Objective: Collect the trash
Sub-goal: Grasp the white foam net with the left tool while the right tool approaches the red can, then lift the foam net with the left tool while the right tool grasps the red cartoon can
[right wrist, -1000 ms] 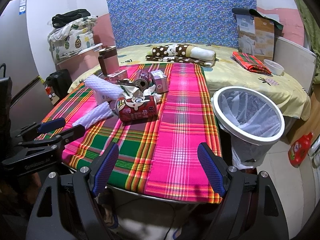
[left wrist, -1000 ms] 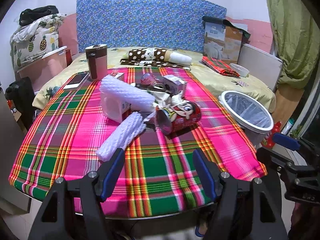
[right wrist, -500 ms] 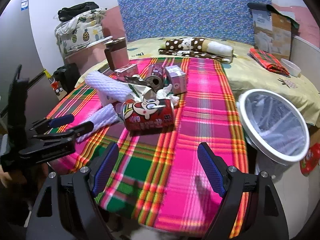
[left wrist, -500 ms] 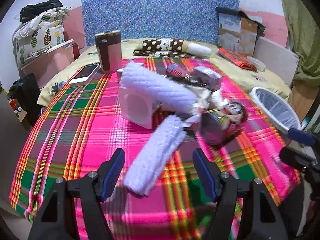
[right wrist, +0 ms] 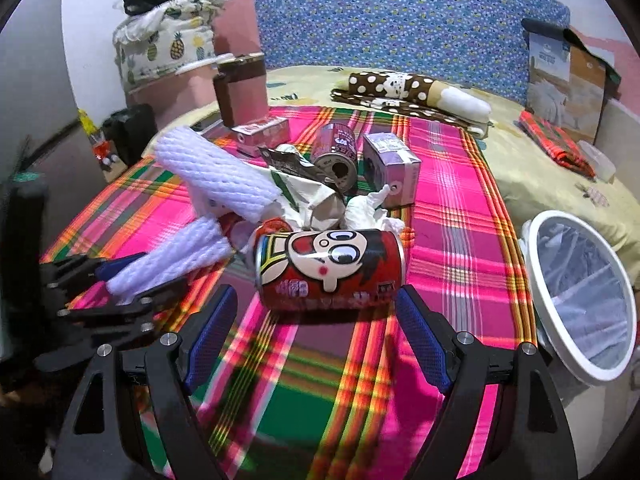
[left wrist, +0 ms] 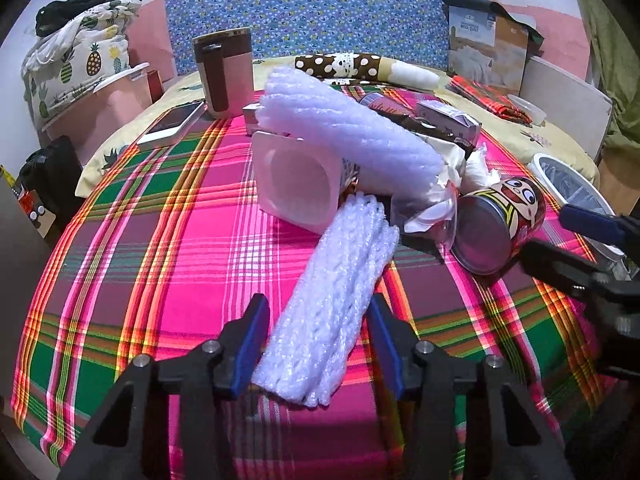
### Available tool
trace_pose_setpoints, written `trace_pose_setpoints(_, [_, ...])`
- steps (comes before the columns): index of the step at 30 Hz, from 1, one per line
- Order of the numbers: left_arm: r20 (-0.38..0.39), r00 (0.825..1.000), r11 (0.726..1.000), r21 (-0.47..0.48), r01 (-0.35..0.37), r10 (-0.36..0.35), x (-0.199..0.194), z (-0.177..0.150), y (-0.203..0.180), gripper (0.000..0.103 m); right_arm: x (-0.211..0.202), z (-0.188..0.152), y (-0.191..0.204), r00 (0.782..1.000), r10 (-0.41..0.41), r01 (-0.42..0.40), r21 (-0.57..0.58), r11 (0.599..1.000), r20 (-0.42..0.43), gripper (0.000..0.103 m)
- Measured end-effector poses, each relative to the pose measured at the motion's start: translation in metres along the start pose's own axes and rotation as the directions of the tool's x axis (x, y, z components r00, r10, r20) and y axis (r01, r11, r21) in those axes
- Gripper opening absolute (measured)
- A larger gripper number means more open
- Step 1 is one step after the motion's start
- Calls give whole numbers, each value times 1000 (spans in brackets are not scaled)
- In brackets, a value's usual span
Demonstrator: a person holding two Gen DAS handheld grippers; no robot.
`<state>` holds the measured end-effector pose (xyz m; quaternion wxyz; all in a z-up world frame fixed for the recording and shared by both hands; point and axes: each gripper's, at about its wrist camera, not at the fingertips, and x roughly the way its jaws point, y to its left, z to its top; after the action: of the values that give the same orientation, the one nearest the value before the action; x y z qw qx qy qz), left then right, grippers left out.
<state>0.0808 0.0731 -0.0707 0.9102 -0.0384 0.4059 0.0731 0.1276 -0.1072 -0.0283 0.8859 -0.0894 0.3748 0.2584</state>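
- While both point down at the surface, the left claw is closing around a white foam net sleeve, pads not yet pressing.
- The right claw stands wide just before a smooth red cartoon can lying sideways.
- Bright plaid cloth covers the surface; a lined white bin stands beside it, a bed beyond.

My right gripper stands wide, blue pads flanking the red can, not touching it. Can lies sideways on plaid cloth. Left gripper closing around a foam net. Bin at right.
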Motion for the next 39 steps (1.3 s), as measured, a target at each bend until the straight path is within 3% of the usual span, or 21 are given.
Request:
trace_pose_setpoints(10, [2, 1000, 1000, -24, 18, -18, 0, 1, 2, 47, 0, 0, -13, 997, -70, 71, 20, 997, -22, 82])
trace_pose_setpoints(20, [-4, 999, 999, -30, 44, -44, -4, -1, -8, 37, -22, -12, -60, 986, -161, 164, 131, 978, -37, 82])
trace_pose_setpoints(28, [-5, 999, 998, -42, 54, -54, -2, 1, -10, 33, -24, 2, -50, 997, -68, 61, 167, 984, 35, 82])
trace_pose_setpoints(32, [-5, 998, 997, -55, 62, -62, -1, 2, -8, 32, 0, 12, -42, 999, -40, 36, 160, 987, 27, 82])
trace_pose_setpoints(37, [-6, 997, 995, -65, 77, -77, 0, 4, -8, 31, 19, 11, -41, 998, -57, 59, 176, 983, -17, 82])
trace_pose_setpoints(39, [-6, 996, 994, -67, 84, -85, 0, 4, -8, 30, 19, 8, -43, 998, -53, 58, 191, 980, -31, 78])
